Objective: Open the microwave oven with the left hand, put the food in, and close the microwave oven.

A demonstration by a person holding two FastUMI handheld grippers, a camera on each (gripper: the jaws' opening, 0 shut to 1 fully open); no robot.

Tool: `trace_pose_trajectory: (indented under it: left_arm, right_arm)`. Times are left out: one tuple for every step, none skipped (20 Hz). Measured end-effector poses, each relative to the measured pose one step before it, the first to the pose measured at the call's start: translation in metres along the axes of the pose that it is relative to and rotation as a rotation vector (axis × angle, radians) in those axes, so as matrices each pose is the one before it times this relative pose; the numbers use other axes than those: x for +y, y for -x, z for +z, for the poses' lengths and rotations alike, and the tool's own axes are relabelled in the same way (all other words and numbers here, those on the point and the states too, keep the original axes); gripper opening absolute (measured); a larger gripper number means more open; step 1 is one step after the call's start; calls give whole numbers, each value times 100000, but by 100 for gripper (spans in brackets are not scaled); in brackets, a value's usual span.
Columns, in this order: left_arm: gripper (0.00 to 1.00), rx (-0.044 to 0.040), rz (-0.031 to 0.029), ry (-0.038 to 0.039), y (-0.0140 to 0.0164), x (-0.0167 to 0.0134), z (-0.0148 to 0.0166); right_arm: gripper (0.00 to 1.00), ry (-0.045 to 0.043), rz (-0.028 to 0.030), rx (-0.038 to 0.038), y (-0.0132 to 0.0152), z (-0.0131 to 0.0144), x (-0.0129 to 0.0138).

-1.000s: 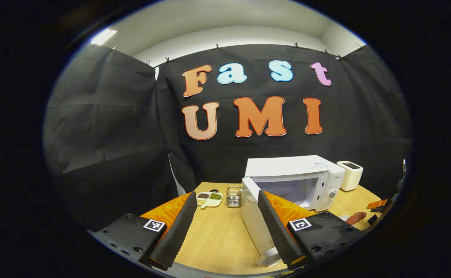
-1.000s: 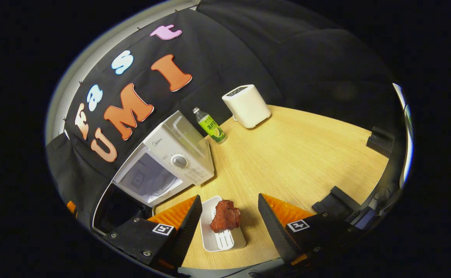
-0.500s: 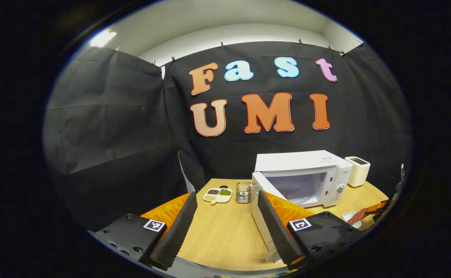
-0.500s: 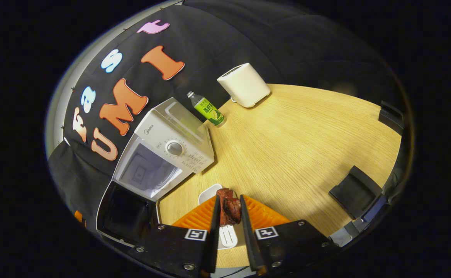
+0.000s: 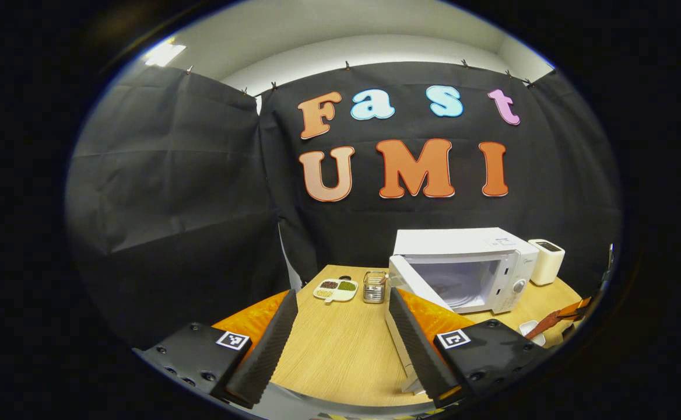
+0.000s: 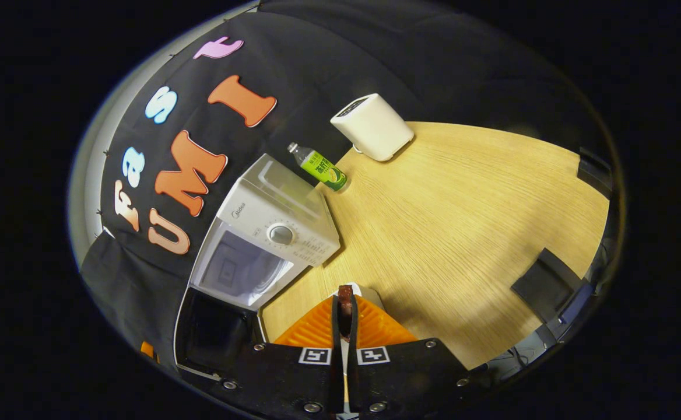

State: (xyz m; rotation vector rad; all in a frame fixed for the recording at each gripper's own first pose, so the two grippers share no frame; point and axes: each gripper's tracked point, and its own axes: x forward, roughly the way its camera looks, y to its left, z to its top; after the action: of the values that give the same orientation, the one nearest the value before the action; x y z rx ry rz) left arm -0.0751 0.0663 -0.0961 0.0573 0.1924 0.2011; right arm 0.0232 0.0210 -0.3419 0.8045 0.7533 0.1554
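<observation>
Meat, a reddish-brown chunk (image 6: 345, 296), sits pinched between the pressed-in fingers of the right gripper (image 6: 345, 318), above a white dish (image 6: 369, 290). White microwave oven (image 6: 270, 233), door open, at ten o'clock. Left gripper (image 5: 340, 344) spread, empty.

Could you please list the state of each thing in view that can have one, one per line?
Microwave: door swung open, cavity empty.
Meat: pinched between the right gripper's fingers.
Right gripper: shut on the meat.
Left gripper: open, holding nothing.
Bottle: upright, capped.
Small white dish: on the table.
</observation>
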Motion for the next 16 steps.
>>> trace_pose_trajectory:
  left_arm:
    - [100,-274,62,-235,13,-100,71]
    - [100,-62,202,-252,-6,92,-6]
    - [100,-200,89,109,-36,-77,57]
    - [97,-208,-436,443,43,-161,9]
    - [100,-177,-605,476,41,-151,52]
    - [100,-98,-233,342,-177,32,-179]
    - [100,-107,-48,119,-123,67,-97]
    - [100,59,-276,363,-198,258,-94]
    - [100,383,-922,650,-306,-67,-116]
    - [98,385,-1261,676,-219,-140,-235]
    - [100,369,-1022,279,-232,108,-102]
    - [98,246,-674,-81,-438,340,-171]
    - [98,-31,-541,-194,-398,388,59]
    - [100,-158,-601,-26,-463,496,49]
    - [99,-28,-574,137,-610,482,18]
    - [98,361,-878,3,-597,413,-62]
  right_arm:
    - [2,-623,602,-1024,442,560,379]
    - [2,-164,615,-1703,217,851,420]
    - [2,-443,950,-1545,240,724,582]
    - [2,-1174,1164,-1055,180,672,621]
    - [2,-1581,1430,-885,134,431,686]
    - [2,-1507,1450,-566,190,364,690]
    - [2,-1195,970,-508,100,31,645]
    - [2,-416,713,-559,-45,-2,644]
    - [2,74,422,-662,-202,-37,578]
    - [1,236,402,-262,-152,-190,579]
    - [1,-156,256,31,-105,-378,665]
    - [1,-440,406,-415,-241,-264,653]
    - [1,-475,623,-384,-165,-354,745]
    - [1,-417,576,-245,-257,-420,726]
    - [1,-251,398,-418,-281,-468,691]
    - [1,-158,205,-557,-315,-445,657]
